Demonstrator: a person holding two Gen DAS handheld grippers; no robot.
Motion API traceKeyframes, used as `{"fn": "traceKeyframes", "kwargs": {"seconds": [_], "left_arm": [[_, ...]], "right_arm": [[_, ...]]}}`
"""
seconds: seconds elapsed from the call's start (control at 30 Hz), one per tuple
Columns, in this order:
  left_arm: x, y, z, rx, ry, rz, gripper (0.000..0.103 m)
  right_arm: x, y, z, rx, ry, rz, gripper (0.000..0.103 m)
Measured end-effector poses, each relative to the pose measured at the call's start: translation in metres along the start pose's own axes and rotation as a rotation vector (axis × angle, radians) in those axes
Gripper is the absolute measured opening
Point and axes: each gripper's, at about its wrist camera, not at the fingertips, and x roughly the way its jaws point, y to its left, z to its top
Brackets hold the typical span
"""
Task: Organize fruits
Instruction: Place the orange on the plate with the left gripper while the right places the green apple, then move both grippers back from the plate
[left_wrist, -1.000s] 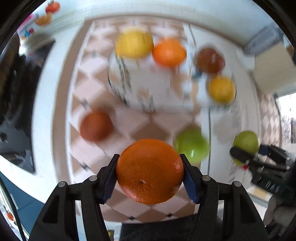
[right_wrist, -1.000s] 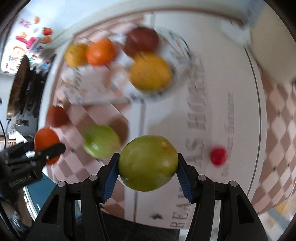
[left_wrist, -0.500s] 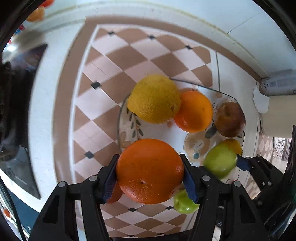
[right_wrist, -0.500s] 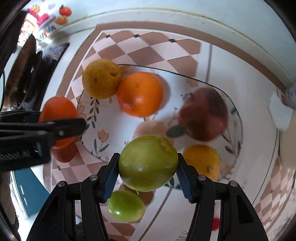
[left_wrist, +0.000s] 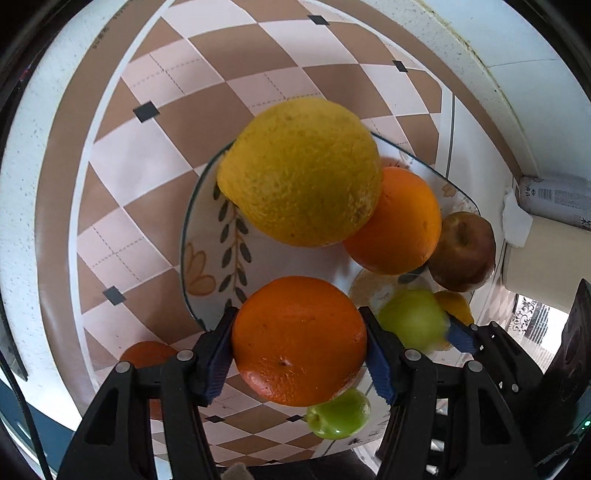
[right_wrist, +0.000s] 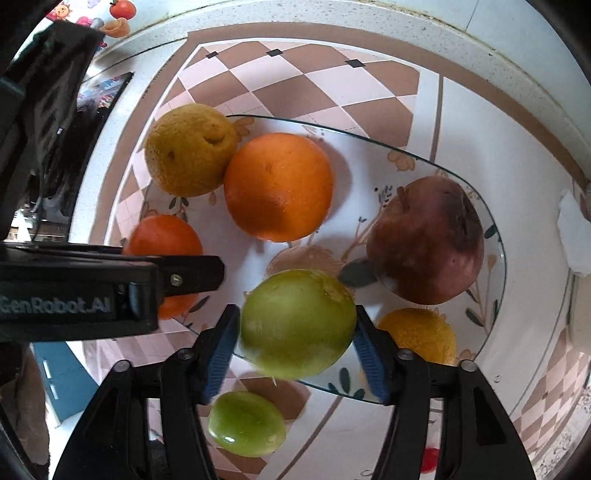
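Your left gripper (left_wrist: 299, 343) is clamped on an orange (left_wrist: 299, 339), both blue pads pressed against its sides, and you have it over the near left rim of the glass plate (right_wrist: 495, 236). Seen from the right wrist, that orange (right_wrist: 162, 240) sits at the plate's left edge behind the black finger.

On the plate, from left to right, you have a large yellow citrus fruit (right_wrist: 190, 149) at the far left corner, touching a second orange (right_wrist: 279, 186) beside it; then a dark red apple (right_wrist: 424, 240) toward the right side, and a small yellow-orange fruit (right_wrist: 417, 334) just in front of the apple near the rim.

Your right gripper (right_wrist: 297, 325) is closed on a green apple (right_wrist: 297, 323), held over the plate's near edge between the second orange and the small yellow-orange fruit.

Off the plate, on the checkered surface (right_wrist: 295, 77), another green apple (right_wrist: 245, 422) lies just below your right gripper, and one more orange fruit (left_wrist: 147, 356) lies behind your left gripper's left finger.
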Motion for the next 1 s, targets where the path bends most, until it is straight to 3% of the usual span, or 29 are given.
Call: {"fn": "traceKeyframes", "kwargs": {"seconds": [0.03, 0.07, 0.1, 0.3, 0.43, 0.83, 1.0], "left_arm": [[-0.001, 0.001, 0.000, -0.004, -0.006, -0.016, 0.079], [-0.004, 0.001, -0.001, -0.009, -0.020, -0.031, 0.088], [-0.006, 0.002, 0.000, -0.006, -0.026, -0.033, 0.090], [-0.025, -0.001, -0.006, 0.010, -0.077, -0.007, 0.090], [-0.037, -0.002, -0.018, 0.037, -0.130, 0.054, 0.090], [-0.077, -0.007, -0.091, 0.133, -0.383, 0.294, 0.090], [-0.090, -0.016, -0.122, 0.181, -0.454, 0.325, 0.090]], "right_arm": [[-0.003, 0.000, -0.001, 0.000, -0.004, -0.004, 0.084], [-0.006, 0.001, -0.001, -0.003, -0.007, -0.014, 0.086], [-0.009, 0.001, -0.002, -0.003, -0.010, -0.020, 0.086], [-0.034, -0.001, -0.013, 0.032, -0.038, -0.048, 0.089], [-0.055, -0.006, -0.029, 0.065, -0.081, -0.095, 0.092], [-0.089, -0.021, -0.092, 0.186, -0.165, -0.207, 0.092], [-0.100, -0.019, -0.117, 0.222, -0.197, -0.193, 0.092]]}}
